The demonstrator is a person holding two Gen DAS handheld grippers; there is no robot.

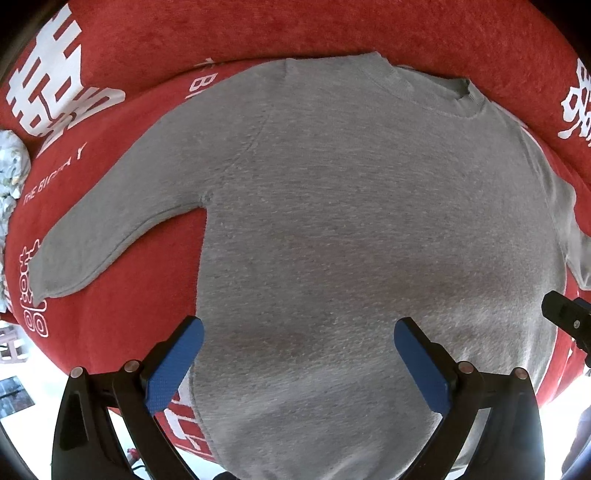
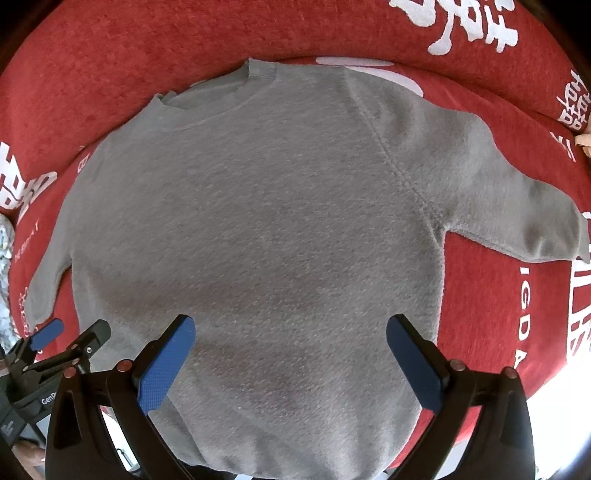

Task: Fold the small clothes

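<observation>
A grey sweater [image 1: 351,221] lies flat on the red cloth [image 1: 110,325], sleeves spread left and right. The left gripper [image 1: 298,338] and right gripper [image 2: 290,334] hover wide open, empty, over its near hem. Pinch each sleeve near the cuff and fold inward evenly

One grey sweater [image 1: 332,221], one red cover [image 1: 332,29], two tools [image 1: 299,332].

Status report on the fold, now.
Left gripper and right gripper both open, empty. Grey knit long-sleeved sweater spread flat, unfolded, on red printed cloth. Nothing lying on it.
</observation>
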